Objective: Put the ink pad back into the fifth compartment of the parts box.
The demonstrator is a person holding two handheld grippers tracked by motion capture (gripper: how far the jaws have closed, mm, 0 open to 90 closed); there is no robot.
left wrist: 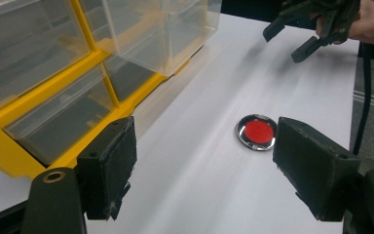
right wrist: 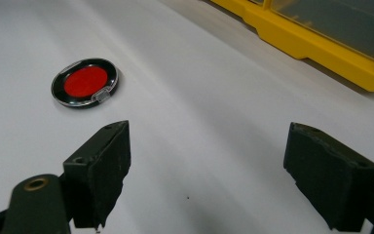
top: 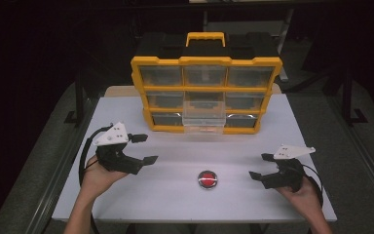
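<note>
While both of your grippers hang with jaws spread and nothing between them, the small round red disc in its shiny black-and-chrome rim (top: 208, 179) lies untouched on the white table (top: 175, 195), between the two tools and well in front of the yellow-framed organiser with clear plastic drawers (top: 205, 92). One clear middle drawer (top: 203, 113) stands pulled out, so this reads as the reach before a pick, likely to drop the disc in there. Your left gripper (top: 143, 148) points across toward the disc, tilted down, hand low near the table's front edge. Your right gripper (top: 262, 165) faces inward, at rest beside the disc. Next, bring one set of jaws down astride the rim and close gently; it sits flat and thin.
</note>
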